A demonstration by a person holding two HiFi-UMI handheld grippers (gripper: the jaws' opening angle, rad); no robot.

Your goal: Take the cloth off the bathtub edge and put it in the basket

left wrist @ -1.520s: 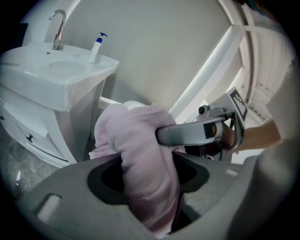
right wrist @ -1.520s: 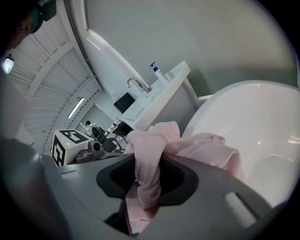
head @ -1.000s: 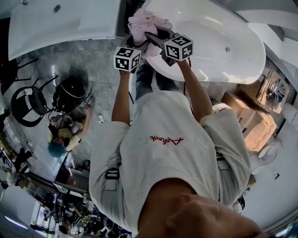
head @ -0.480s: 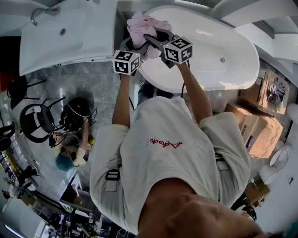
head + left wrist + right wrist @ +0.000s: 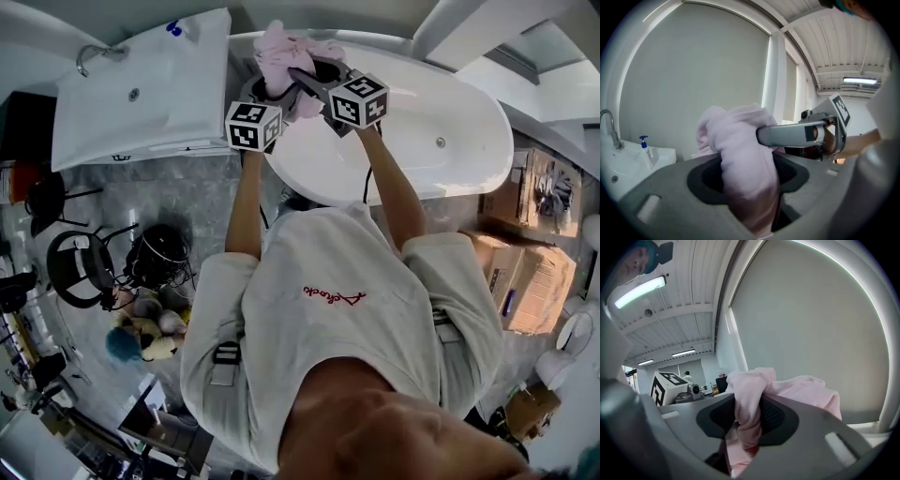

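The pink cloth (image 5: 286, 52) hangs bunched in the air above the white bathtub (image 5: 441, 112), held from both sides. My left gripper (image 5: 270, 86) is shut on it; in the left gripper view a thick fold of cloth (image 5: 740, 154) fills my left gripper's (image 5: 747, 173) jaws. The right gripper (image 5: 305, 77) is shut on it too, and in the right gripper view a twisted strand of cloth (image 5: 750, 399) is pinched by the right gripper (image 5: 747, 420). A black wire basket (image 5: 161, 255) stands on the floor at the left, far below.
A white basin with a faucet (image 5: 141, 94) sits left of the tub, with a soap bottle (image 5: 647, 151) on it. A black chair (image 5: 70, 267) and soft toys (image 5: 141, 337) lie near the basket. Cardboard boxes (image 5: 530, 272) stand at the right.
Both grippers have lifted the cloth higher. The tub, basin and floor things have slid down the head view, so more of the tub's far end shows.
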